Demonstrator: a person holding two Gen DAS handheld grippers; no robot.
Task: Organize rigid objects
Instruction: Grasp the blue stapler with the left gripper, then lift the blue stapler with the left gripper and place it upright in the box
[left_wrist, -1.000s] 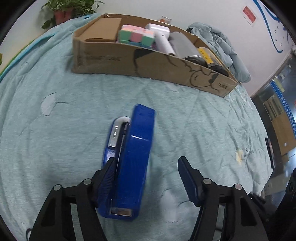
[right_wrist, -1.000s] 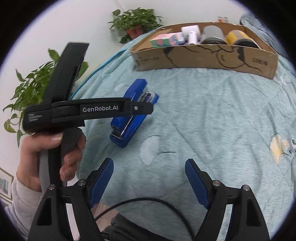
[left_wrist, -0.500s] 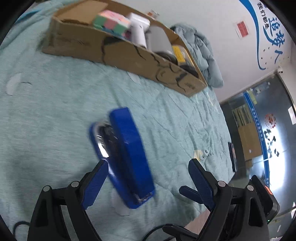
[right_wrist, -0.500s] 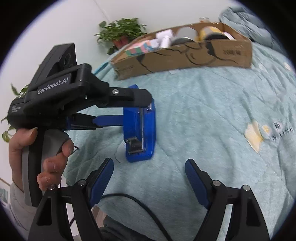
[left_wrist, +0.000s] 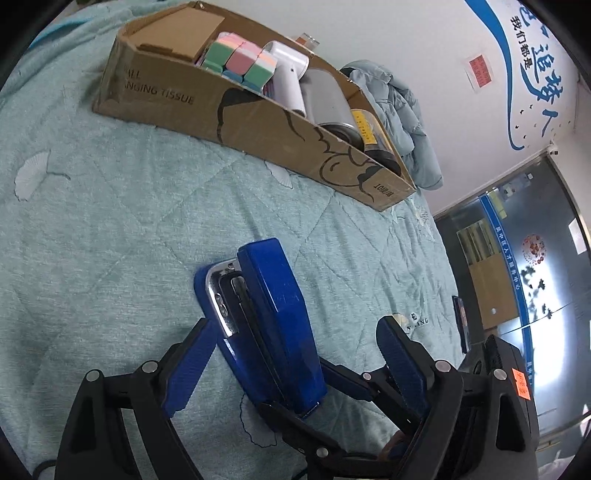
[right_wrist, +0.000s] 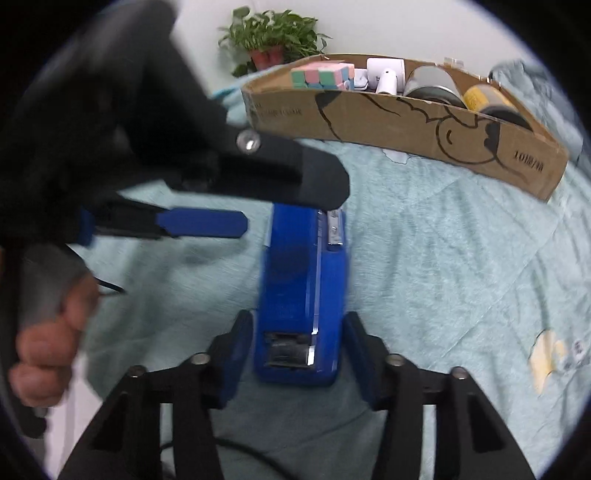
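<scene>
Blue stapler (right_wrist: 303, 291) is lying on its side on the teal quilt (right_wrist: 443, 277), center frame. Right gripper (right_wrist: 299, 350) is closing around its near end, pads not quite pressing. Left gripper (left_wrist: 295, 362) is gaping wide, holding nothing.

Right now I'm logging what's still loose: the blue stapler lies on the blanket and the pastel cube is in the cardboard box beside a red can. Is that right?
Not quite: no red can shows. In the cardboard box, the pastel cube sits beside a white device; the cans farther along are grey and yellow. The blue stapler does lie on the blanket, per the left wrist view.
</scene>
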